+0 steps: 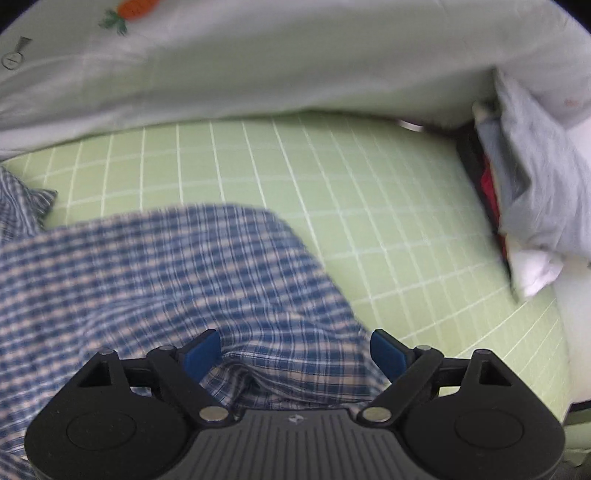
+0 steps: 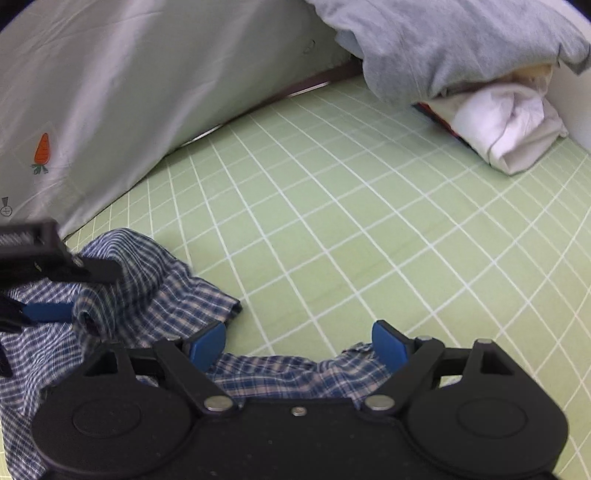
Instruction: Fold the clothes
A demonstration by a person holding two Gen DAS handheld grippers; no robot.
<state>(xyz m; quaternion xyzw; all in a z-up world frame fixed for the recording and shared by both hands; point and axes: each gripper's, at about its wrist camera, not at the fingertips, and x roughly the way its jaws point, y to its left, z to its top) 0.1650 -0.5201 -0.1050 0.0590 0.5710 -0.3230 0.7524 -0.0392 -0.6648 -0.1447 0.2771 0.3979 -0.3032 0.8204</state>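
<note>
One blue-and-white checked cotton shirt [image 1: 155,280] lies crumpled on a pale green bedsheet with a white grid pattern [image 1: 369,206], filling the left and lower part of the left wrist view. Above it, along the far edge of the sheet, stands one pale grey-green quilt [image 1: 277,66] bearing one small embroidered orange carrot [image 1: 135,8]. At the right of that view is one pile of clothes [image 1: 524,177], with a light grey garment on top, a white one beneath, and a strip of red and black fabric at its edge.

The left gripper [image 1: 295,350] points down over the checked shirt with its two blue pads spread wide; the cloth lies below the gap, and neither pad presses on it.

In the right wrist view, the left gripper [image 2: 70,291] shows at the left edge, one blue pad beside a raised fold of the shirt [image 2: 155,295]. The quilt [image 2: 147,92] stands behind, its carrot [image 2: 42,149] showing. The right gripper [image 2: 298,343] hangs over the shirt's right-hand edge, its two blue pads standing wide apart, with a wrinkled hem below the gap and bare green sheet [image 2: 369,221] just beyond. It grips nothing. At the far right, the grey garment [image 2: 443,48] drapes over one rolled white garment [image 2: 506,122].
</note>
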